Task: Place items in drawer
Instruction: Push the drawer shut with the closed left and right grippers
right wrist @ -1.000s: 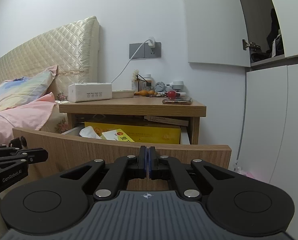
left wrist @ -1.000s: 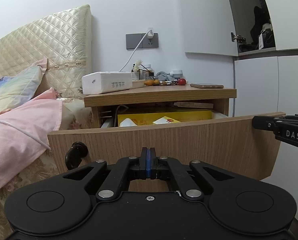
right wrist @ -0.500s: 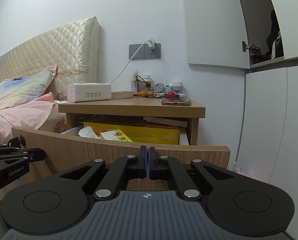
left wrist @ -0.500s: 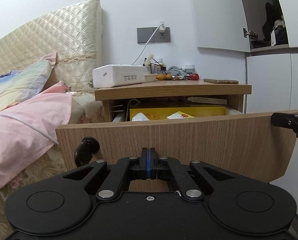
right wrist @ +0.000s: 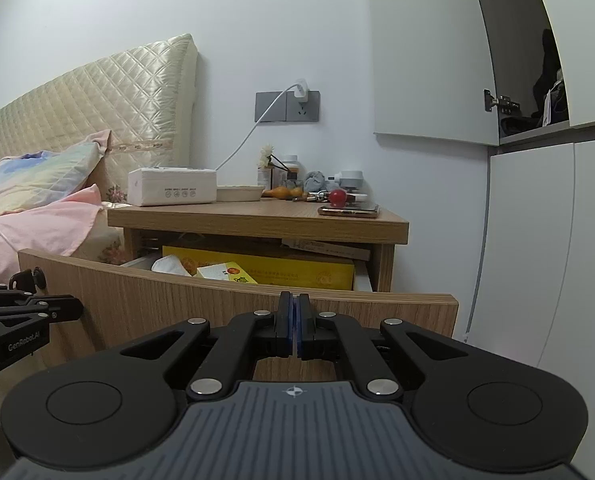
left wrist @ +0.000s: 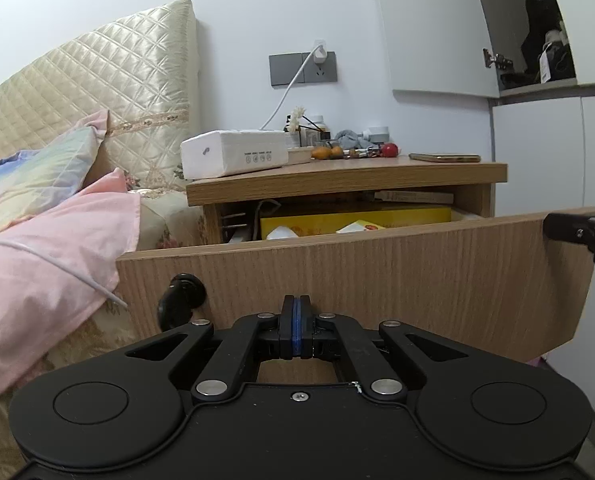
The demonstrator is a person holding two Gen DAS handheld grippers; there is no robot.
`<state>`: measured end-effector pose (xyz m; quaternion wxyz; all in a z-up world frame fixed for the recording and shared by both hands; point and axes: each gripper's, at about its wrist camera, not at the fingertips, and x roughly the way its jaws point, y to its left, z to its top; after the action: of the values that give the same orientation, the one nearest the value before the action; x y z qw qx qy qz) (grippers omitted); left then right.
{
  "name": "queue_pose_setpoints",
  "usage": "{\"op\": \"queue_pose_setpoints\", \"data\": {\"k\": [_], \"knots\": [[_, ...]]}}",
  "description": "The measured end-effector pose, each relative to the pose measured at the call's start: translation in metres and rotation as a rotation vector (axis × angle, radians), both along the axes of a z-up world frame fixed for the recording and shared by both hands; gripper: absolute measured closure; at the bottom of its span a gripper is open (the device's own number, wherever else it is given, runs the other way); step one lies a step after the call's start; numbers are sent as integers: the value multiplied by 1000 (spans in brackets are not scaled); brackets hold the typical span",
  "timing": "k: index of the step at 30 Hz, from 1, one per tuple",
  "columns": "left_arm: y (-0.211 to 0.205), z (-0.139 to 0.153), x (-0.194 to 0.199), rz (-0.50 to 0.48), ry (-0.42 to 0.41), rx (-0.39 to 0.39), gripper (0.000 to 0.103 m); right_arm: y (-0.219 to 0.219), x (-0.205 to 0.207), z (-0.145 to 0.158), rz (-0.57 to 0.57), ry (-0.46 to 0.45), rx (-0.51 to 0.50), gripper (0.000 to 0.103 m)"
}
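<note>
While held low in front of the pulled-out light-wood drawer front (left wrist: 377,276), sees into the open drawer only over its top edge. Noted inside: a flat yellow cardboard box (left wrist: 357,218), a crumpled white mask or tissue (right wrist: 171,265) and a small yellow-and-white packet (right wrist: 225,273) lying on the box. Noted on the wooden bedside desk (left wrist: 337,178) above: a white rectangular tissue pack (left wrist: 233,158), a gold-edged phone lying flat (left wrist: 443,157), a small red ball (right wrist: 337,196) among small clutter by the wall.

Step in hand: cannot settle from this moment. Fits a stage with more desk-top things left to go in; fits equally a stage with the packet and mask already placed and only the closing left. Either way, calls for a straight, level approach, given the drawer front standing between tools and contents.

Left tool (left wrist: 296,332): pressed fully together, blue pads meeting, nothing between them, just short of the drawer front below its middle. Near the black key knob (left wrist: 181,294), not on it.

Right tool (right wrist: 294,330): closed to a hairline slit, empty, level with the drawer's top edge. Appears in the left view at the drawer's right upper corner; contact with the wood cannot be told.
</note>
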<state>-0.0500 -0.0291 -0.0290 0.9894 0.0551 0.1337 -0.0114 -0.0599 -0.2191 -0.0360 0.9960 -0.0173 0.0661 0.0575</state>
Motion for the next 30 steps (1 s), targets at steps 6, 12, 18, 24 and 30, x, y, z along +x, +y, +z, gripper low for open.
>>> {"op": "queue_pose_setpoints", "data": {"k": [6,12,18,24,30], "knots": [[9,-3,17,8,21,3,103,2,14,0,-17,0,6,102],[18,-6,33,17,42,6,103,4,28,1,-34,1,10,102],[23,-10,49,17,41,34,103,7,44,1,-52,0,14,102],[25,-11,64,27,14,89,103,10,63,-2,-65,-18,-6,102],[24,-14,79,37,3,105,103,10,78,-4,-73,-28,-1,102]]}}
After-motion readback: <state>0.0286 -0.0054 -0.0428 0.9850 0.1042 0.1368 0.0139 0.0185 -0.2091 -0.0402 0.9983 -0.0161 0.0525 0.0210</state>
